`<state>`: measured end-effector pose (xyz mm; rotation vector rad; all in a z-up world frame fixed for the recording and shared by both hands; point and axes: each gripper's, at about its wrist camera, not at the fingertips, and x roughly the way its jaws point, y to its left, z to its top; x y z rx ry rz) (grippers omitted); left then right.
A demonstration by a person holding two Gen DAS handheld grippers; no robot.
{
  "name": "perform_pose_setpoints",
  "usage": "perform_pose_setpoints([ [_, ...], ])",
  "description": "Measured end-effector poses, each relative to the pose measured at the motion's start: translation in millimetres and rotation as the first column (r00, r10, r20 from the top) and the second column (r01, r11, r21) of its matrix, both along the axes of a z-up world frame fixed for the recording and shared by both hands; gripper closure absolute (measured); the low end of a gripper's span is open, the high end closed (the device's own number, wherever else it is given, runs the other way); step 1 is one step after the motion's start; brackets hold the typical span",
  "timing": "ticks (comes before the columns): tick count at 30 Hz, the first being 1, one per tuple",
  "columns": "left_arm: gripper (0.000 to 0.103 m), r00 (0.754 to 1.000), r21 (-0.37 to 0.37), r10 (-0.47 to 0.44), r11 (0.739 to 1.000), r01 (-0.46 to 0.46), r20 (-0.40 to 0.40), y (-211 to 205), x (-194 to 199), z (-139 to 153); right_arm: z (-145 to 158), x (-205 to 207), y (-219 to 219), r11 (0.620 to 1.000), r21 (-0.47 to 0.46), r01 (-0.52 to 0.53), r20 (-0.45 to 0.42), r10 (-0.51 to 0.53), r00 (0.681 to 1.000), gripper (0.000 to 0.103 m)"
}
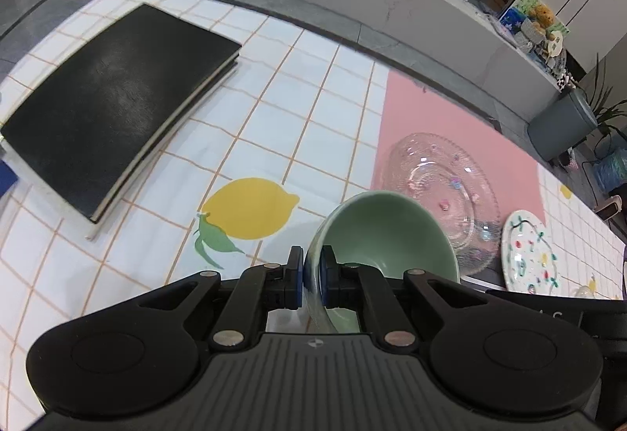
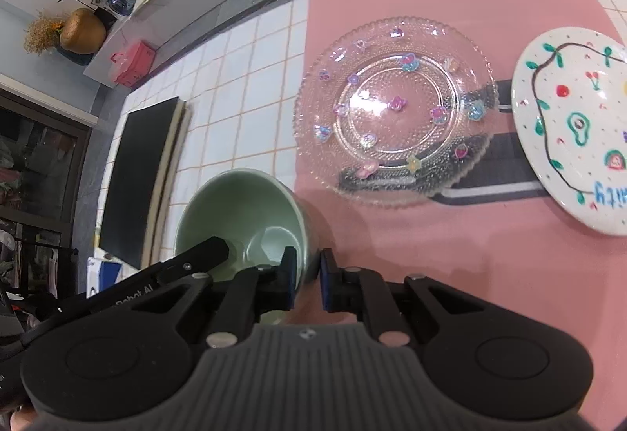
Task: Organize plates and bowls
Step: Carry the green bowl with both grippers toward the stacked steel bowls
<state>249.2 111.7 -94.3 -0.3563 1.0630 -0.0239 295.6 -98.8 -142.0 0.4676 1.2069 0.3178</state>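
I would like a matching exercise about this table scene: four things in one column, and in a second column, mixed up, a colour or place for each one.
Things:
1. bowl
2. glass plate
3. painted plate
4. flat board

Descriptions:
A. white, with an avocado and cherries drawn on it
B. black, lying on the white checked part of the cloth
C. pale green, its rim gripped by the left hand-held gripper and the right hand-held gripper
D. clear, dotted with small coloured flowers, on the pink area

Pairs: 1-C, 2-D, 3-A, 4-B
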Motion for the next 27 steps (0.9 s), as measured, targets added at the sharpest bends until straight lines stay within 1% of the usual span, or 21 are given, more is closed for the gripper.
perform_pose_setpoints([
  [7, 0.095, 0.999, -0.001, 0.013, 1.0, -0.013, 0.044, -4.1, -29.9, 42.3, 40.8, -35.0, -8.4, 1.0, 0.026, -0.006, 0.053, 0.005, 0.999, 0.093],
  [13, 0.094, 0.996, 0.001, 0.016, 1.0, -0.016, 0.087, -12.6, -67.1, 75.3, 74.5, -81.0, -20.0, 0.999, 0.049, -0.006, 0.098, 0.001, 0.995, 0.093],
  [17, 0.094, 0.994, 0.004, 0.019, 1.0, -0.019, 0.109, -18.0, -96.7, 93.1, 89.5, -117.4, -27.7, 0.997, 0.073, -0.007, 0.119, -0.002, 0.993, 0.093],
  [22, 0.094, 0.991, 0.001, 0.018, 1.0, -0.018, 0.133, -23.5, -137.9, 105.6, 101.0, -161.9, -37.7, 0.996, 0.094, -0.005, 0.139, -0.009, 0.99, 0.093],
  [27, 0.094, 0.992, -0.027, 0.029, 0.999, -0.026, 0.124, -25.0, -173.2, 102.5, 100.6, -203.7, -42.6, 0.996, 0.086, 0.0, 0.144, -0.013, 0.989, 0.093],
])
